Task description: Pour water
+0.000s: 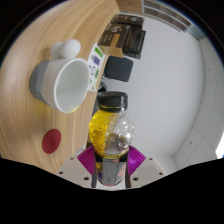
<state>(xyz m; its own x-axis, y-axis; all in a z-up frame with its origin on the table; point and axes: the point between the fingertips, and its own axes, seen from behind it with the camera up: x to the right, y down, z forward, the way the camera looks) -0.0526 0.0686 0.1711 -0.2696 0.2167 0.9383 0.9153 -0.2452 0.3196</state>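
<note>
My gripper (112, 165) is shut on a small clear bottle (112, 132) with a black cap and yellowish liquid inside. Both purple pads (89, 158) press on the bottle's lower body. The bottle stands upright, held above the wooden table (30, 130). A white mug (62, 82) lies just beyond and to the left of the bottle, its open mouth tilted toward me and its inside showing nothing in it.
A red round disc (51, 140) sits on the wood left of the fingers. Behind the mug are a small white lid-like object (67, 48), a carton with purple print (96, 64), a black box (119, 68) and dark items (127, 36). A pale surface (175, 90) lies right.
</note>
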